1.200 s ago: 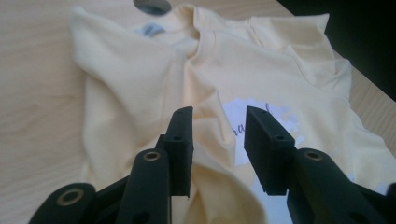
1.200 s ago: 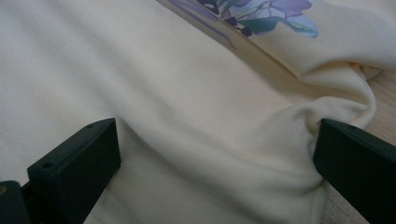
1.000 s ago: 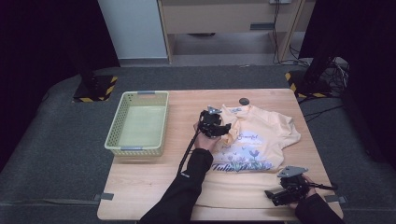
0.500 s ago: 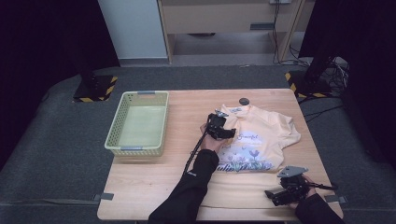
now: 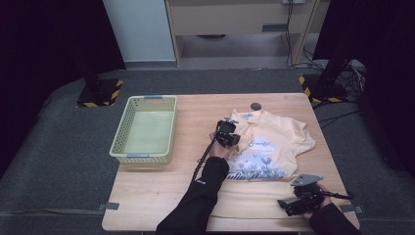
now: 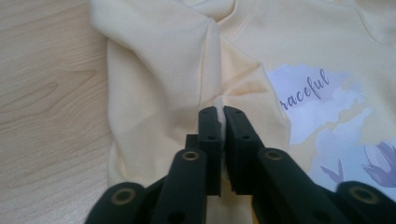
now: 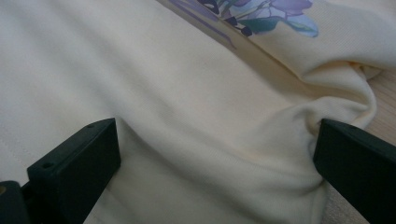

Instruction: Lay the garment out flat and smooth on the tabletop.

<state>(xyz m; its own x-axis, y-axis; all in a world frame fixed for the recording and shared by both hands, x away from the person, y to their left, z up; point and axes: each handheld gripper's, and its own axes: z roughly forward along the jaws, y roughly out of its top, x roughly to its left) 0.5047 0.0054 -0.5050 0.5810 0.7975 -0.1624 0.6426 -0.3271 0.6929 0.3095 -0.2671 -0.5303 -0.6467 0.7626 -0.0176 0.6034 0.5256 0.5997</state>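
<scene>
A pale yellow T-shirt (image 5: 276, 142) with a purple flower print lies face up on the right half of the wooden table (image 5: 161, 196). My left gripper (image 5: 232, 139) sits at the shirt's left edge near the sleeve. Its jaws have just been closing and now pinch a raised fold of the T-shirt (image 6: 159, 70); in its own view the left gripper (image 6: 219, 112) is shut on that fabric. My right gripper (image 5: 285, 205) rests low at the table's front right. In its own view the right gripper (image 7: 215, 149) stands open, with plain T-shirt (image 7: 187, 107) cloth lying between the jaws.
A light green plastic basket (image 5: 142, 155) stands on the table's left side with nothing in it. A small dark round disc (image 5: 255, 105) lies just beyond the shirt's collar. Bare wood stretches between basket and shirt.
The left gripper has shifted a little right and down onto the shirt's left edge and closed on a fold of it. The right gripper has stayed put.
</scene>
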